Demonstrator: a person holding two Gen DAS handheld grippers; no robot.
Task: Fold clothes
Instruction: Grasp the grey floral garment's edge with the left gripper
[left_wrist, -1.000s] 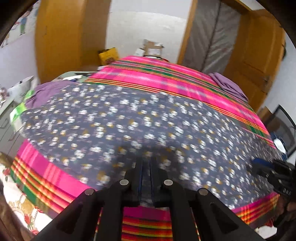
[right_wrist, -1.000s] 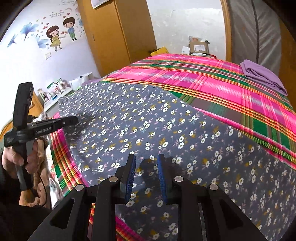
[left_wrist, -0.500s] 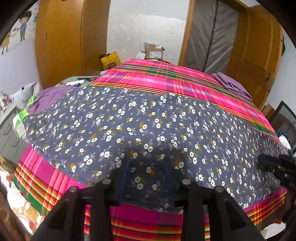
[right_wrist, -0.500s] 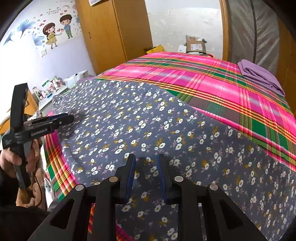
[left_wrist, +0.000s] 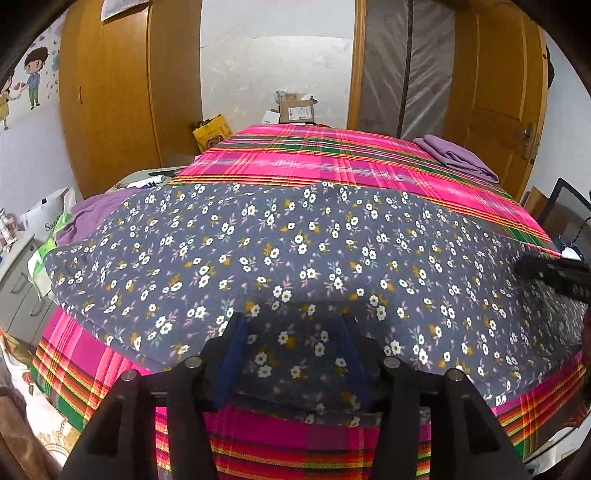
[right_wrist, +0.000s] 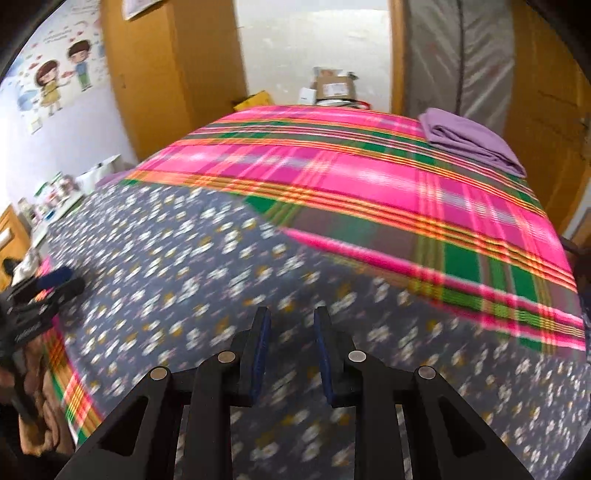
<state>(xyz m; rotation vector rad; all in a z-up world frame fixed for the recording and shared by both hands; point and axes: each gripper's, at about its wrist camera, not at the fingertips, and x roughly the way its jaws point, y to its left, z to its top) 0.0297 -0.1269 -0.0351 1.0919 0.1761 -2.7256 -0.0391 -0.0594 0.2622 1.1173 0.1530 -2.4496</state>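
Floral cloth (left_wrist: 295, 258) sharp left, blurred right (right_wrist: 221, 277)

Both wrist cameras sit low over the bed's (left_wrist: 332, 162) near edge, tilted down toward 12 o'clock. Both share the floral cloth (left_wrist: 295, 258), purple stack (right_wrist: 469, 142) and far doorway (right_wrist: 314, 48).

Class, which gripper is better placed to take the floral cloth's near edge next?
Likely left: the left gripper has just been opening its jaws, wide astride the floral cloth at its near edge. The right gripper hovers, narrower, over its interior.
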